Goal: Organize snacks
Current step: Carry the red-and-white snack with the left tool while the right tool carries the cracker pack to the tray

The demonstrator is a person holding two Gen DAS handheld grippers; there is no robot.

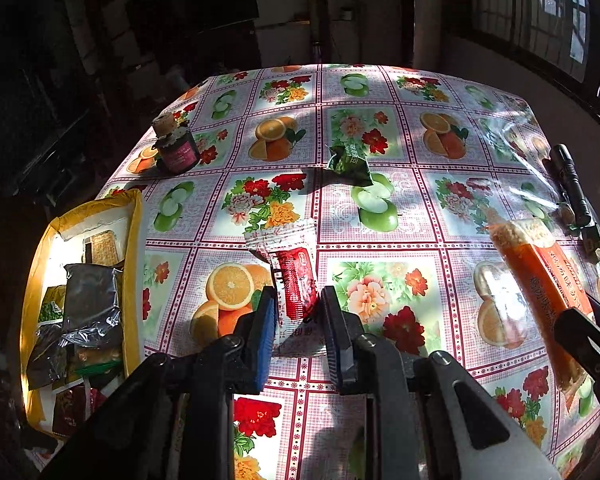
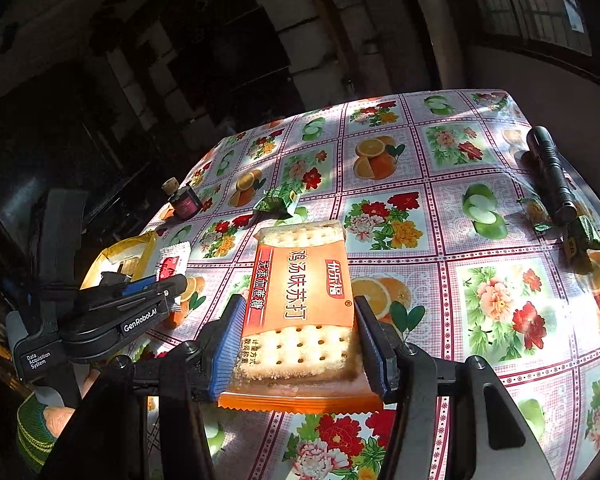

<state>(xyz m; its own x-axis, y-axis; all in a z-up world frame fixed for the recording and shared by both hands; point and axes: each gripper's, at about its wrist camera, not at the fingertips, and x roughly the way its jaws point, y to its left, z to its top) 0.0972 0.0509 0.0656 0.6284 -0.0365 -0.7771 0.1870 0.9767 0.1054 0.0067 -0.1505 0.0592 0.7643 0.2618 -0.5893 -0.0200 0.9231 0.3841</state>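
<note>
Evidently, both claws were engaged with snack packets above the tabletop, which was covered in a fruit-and-flower oilcloth. The right claw was closed on the orange cracker packet, its blue pads pressing the two long edges near the packet's lower end, the sealed crimp projecting below the fingers. This packet appeared light but brittle: the crackers inside would likely crack under hard squeezing, so a hold across the stiff edges, as shown, seemed sounder than pinching the flat face. The left claw stood narrowly apart around the red-and-white sachet, the pads just beside its lower half; whether they actually gripped it could not be told. The sachet looked thin, soft and glossy, hence prone to slip or fold, and best taken at its body, not the crimped end. At the left edge of the tabletop lay the yellow box, already holding several foil and green packets, the probable destination. A green sachet remained loose mid-table. A small dark bottle and a black torch stood well apart.
</note>
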